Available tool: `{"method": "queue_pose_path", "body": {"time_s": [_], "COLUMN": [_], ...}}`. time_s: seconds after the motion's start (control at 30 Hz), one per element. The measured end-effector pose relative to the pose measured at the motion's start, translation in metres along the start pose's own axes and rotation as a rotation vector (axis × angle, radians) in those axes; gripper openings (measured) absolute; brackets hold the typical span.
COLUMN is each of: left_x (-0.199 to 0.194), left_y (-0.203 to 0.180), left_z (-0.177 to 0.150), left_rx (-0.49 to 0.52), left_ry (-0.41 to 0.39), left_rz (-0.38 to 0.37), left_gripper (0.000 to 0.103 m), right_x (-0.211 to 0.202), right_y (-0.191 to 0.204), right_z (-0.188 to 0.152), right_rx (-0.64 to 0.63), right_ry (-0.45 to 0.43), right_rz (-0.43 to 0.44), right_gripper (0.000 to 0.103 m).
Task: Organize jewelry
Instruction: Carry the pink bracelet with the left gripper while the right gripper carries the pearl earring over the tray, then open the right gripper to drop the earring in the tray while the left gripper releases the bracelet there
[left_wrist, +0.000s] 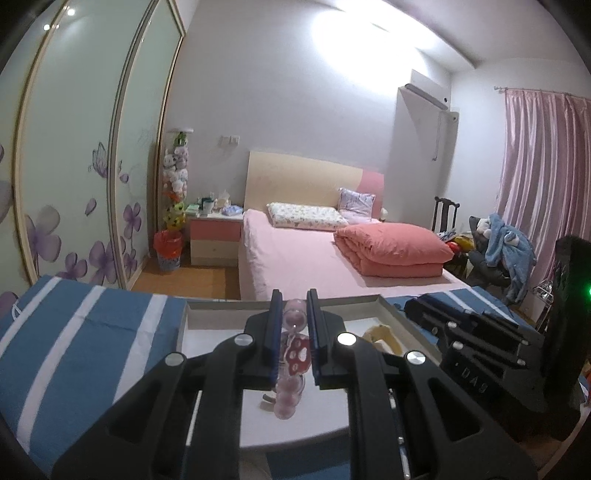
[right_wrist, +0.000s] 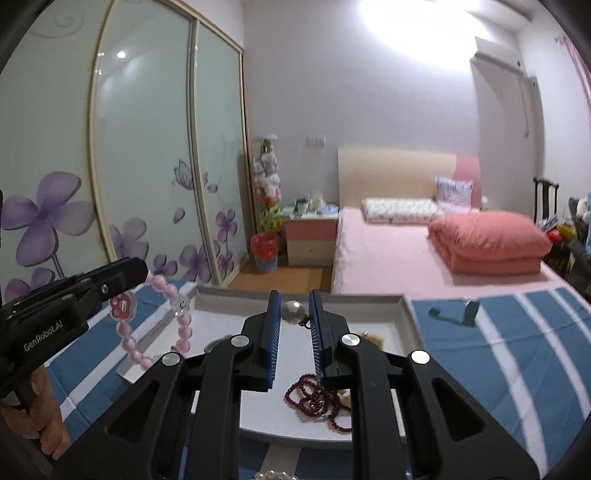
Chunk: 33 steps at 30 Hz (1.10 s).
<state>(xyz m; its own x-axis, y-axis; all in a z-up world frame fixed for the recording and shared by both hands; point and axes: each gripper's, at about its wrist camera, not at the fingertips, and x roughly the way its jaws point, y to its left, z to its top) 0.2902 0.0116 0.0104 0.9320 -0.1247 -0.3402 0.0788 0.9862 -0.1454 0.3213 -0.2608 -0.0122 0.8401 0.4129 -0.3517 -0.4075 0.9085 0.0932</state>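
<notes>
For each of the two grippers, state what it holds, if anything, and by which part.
The left gripper holds a pink bead bracelet by a short run of its beads, the loop hanging below. The right gripper holds a large pearl between its fingers, by its sides.

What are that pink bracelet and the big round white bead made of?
The pink bracelet looks like glossy glass or plastic beads, slightly see-through, with a clear faceted bead and a flat red paw charm. The white bead looks like a pearl or imitation one: smooth, soft sheen, dark metal-looking cap. Neither material is certain from here.
</notes>
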Motion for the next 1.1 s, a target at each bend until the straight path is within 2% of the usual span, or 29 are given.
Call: {"method": "queue_pose_path", "body": {"time_s": [0.3,0.33,0.37,0.43,0.73,0.8,0.87,1.1], "left_x": [0.033,0.035,0.036,0.04,0.052,0.051,0.05,0.048], "left_y": [0.009,0.009,0.009,0.008,0.008,0.008,0.009,0.013], "left_z": [-0.009,-0.009,-0.009,-0.01,-0.012,-0.01,-0.009,-0.007], "left_rx": [0.001,0.001,0.002,0.004,0.001,-0.001,-0.008,-0.015], "left_ry": [0.038,0.04,0.044,0.049,0.063,0.055,0.047,0.05], "left_rz": [0.009,0.008,0.005,0.003,0.006,0.009,0.013,0.031], "left_gripper": [0.014,0.014,0.014,0.014,0.015,0.023,0.027,0.027], "right_x": [0.023,0.023,0.023,0.021,0.017,0.017,0.018,0.016], "right_y": [-0.001,-0.002,-0.002,-0.002,-0.012,-0.013,-0.014,-0.014], "right_z": [-0.006,-0.006,-0.007,-0.006,-0.002,-0.003,-0.003,-0.003], "right_rx": [0.014,0.015,0.017,0.015,0.026,0.029,0.029,0.025], "right_ry": [0.063,0.065,0.063,0.058,0.042,0.042,0.042,0.039], "right_rz": [-0.001,0.002,0.0,-0.004,-0.025,-0.028,-0.03,-0.035], "right_gripper": [0.018,0.024,0.036,0.044,0.044,0.044,0.044,0.044]}}
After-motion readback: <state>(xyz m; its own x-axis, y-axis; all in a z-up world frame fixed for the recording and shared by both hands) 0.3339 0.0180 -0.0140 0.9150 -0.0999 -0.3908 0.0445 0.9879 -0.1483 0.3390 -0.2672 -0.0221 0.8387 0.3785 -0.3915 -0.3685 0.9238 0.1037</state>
